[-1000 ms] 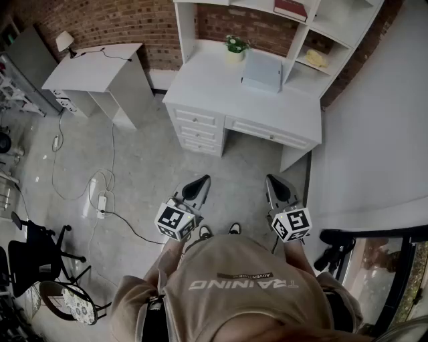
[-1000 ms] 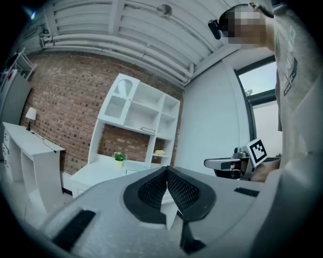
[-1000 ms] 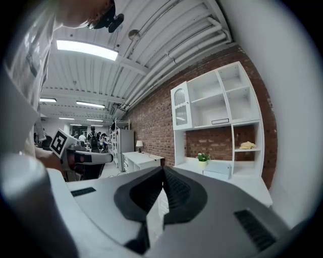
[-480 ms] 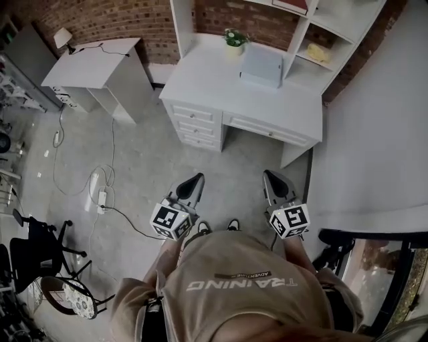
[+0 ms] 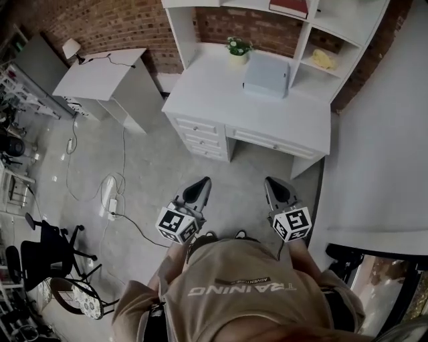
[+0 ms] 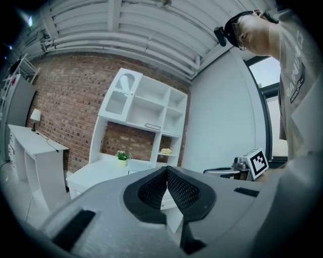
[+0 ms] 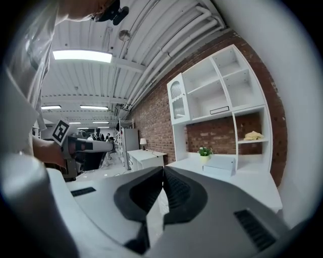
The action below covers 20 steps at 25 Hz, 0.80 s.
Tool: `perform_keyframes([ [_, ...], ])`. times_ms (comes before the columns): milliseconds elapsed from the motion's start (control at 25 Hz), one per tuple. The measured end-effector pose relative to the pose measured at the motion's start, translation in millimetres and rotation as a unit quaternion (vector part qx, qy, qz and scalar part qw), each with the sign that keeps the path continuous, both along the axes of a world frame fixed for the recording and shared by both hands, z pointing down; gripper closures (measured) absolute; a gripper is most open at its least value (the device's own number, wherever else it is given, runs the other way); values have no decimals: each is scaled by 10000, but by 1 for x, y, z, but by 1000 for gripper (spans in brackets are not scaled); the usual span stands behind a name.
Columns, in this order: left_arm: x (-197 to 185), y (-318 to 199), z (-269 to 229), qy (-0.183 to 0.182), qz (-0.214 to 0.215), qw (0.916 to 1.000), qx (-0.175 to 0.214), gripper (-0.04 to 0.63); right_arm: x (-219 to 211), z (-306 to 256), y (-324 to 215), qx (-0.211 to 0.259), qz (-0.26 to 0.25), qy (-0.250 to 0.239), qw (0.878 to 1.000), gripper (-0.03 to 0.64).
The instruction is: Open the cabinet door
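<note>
Cabinet door (image 7: 177, 103): arched, glazed, at 11 o'clock on the white hutch (image 7: 222, 95) above the table (image 5: 221, 93), well apart from both tools. Likely light and stiff, with a fragile pane. Take the frame's free edge, as no knob is discernible. Left hand-held gripper (image 6: 166, 171) and right hand-held gripper (image 7: 162, 171) are both closed and empty.

White tabletop (image 5: 267, 110), white shelves (image 5: 304, 40), white cabinet door (image 7: 177, 105); red-brown brick wall (image 5: 114, 23). Mottled grey floor (image 5: 154, 174). Grey left gripper (image 5: 200, 185) and right gripper (image 5: 272, 184), black ribbed jaws, black-and-white square markers (image 5: 172, 224). Green plant (image 5: 237, 45), pale blue-grey box (image 5: 266, 75), red book (image 5: 289, 8). Beige shirt (image 5: 241, 287), white lettering.
</note>
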<state>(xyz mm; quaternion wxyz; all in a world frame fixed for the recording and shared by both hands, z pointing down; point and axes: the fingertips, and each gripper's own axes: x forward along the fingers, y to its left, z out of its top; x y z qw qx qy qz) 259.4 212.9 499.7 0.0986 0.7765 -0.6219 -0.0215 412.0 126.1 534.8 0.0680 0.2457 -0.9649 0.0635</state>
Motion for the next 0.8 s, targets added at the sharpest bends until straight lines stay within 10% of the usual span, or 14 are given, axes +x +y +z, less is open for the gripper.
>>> perform_keyframes([
  [440,11,-33,29,273,114,9988,-389,588,-13,51,-7,36,-401,652,9971,603],
  [800,-52,-51,37,270,223,9991,-246,588,-78,28,-41,-293,-102,62,9995,603],
])
